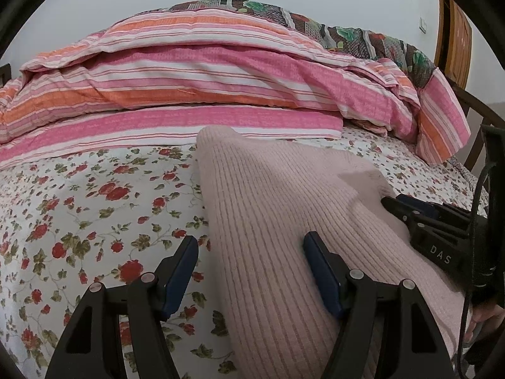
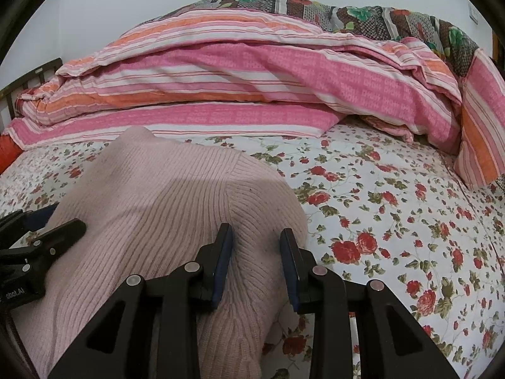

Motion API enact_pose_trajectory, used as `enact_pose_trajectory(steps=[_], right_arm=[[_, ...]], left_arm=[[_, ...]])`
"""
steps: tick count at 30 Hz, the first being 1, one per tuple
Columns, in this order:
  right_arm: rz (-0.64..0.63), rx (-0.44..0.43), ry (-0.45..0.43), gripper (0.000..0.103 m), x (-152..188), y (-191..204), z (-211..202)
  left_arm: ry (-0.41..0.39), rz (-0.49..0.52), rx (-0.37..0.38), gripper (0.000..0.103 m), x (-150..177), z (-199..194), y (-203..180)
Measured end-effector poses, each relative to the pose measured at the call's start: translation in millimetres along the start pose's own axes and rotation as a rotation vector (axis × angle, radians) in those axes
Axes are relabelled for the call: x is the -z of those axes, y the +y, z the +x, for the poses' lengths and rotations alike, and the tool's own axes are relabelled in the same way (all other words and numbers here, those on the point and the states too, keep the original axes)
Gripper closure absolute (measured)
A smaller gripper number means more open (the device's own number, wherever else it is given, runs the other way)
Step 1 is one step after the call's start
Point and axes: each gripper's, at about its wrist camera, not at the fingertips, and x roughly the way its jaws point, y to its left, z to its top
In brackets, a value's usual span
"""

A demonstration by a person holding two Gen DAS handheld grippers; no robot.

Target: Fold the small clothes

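Note:
A pale pink ribbed knit sweater [image 1: 268, 208] lies on the floral bed sheet [image 1: 94, 208], and also shows in the right wrist view [image 2: 164, 195]. My left gripper [image 1: 251, 246] is open, its jaws straddling the sweater's left edge, one finger over the sheet and one over the knit. My right gripper [image 2: 256, 237] is open with a bunched fold of the sweater between its jaws, near the right edge. The right gripper also shows at the right of the left wrist view [image 1: 407, 208]. The left gripper appears at the left edge of the right wrist view [image 2: 68, 225].
A folded pink, orange and white striped quilt [image 1: 205, 94] lies across the bed behind the sweater, with a dark floral blanket [image 1: 347, 34] behind it. A striped pillow [image 2: 483, 120] stands at the right. A wooden door [image 1: 454, 44] is at the far right.

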Motion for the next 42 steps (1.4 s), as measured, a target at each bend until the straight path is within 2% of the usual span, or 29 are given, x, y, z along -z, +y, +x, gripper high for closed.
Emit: enact_pose_trajectory(steps=[4,6,8,11,14,17,19,21,24,27,32,38,42], right_arm=[[0.009,-0.011,-0.006,0.071,-0.3,-3.1,-1.6],[0.043,-0.015,0.004,0.06,-2.4,-8.9,-2.6],[0.079,-0.045,0.023,0.056,-5.6,-16.1,-6.2],[0.159,-0.115,0.059,0.054,-8.4,-32.4,-21.9],[0.197,-0.156,0.021,0.054,-2.5,-37.3,-50.5],[0.195,-0.22,-0.031,0.054,9.2,-26.6,-75.9],[0.124,-0.182,-0.026,0.054,16.1,-10.3,-77.0],[0.06,-0.101,0.014,0.057,26.6,0.5,-66.0],[0.111,-0.12,0.005,0.057,40.5,-11.0,-65.8],[0.134,-0.1,0.01,0.057,44.9,-21.0,-75.1],[0.153,-0.081,0.024,0.057,41.9,-22.5,-96.2],[0.183,-0.057,0.005,0.056,32.1,-19.2,-145.7],[0.152,0.006,-0.004,0.05,25.2,-10.7,-181.3]], left_arm=[[-0.002,-0.008,0.006,0.033,0.5,-1.5,0.6],[0.001,-0.023,0.011,0.033,0.5,-4.1,2.6],[0.015,-0.026,0.024,0.033,-0.4,-6.8,4.3],[0.061,-0.101,0.098,0.034,1.7,-18.8,14.7],[0.079,-0.172,0.164,0.034,12.1,-30.1,19.8],[0.064,-0.176,0.162,0.037,24.2,-44.0,12.7],[0.061,-0.152,0.159,0.037,31.1,-53.7,3.7],[0.069,-0.118,0.146,0.037,38.1,-59.6,-5.2],[0.064,-0.069,0.086,0.037,51.2,-67.8,-16.9],[0.066,-0.099,0.084,0.037,55.6,-79.0,-15.7],[0.073,-0.115,0.044,0.037,48.4,-95.4,-14.3],[0.03,-0.078,-0.002,0.036,30.9,-134.8,-27.9],[-0.011,-0.086,-0.019,0.018,20.2,-170.6,-38.3]])
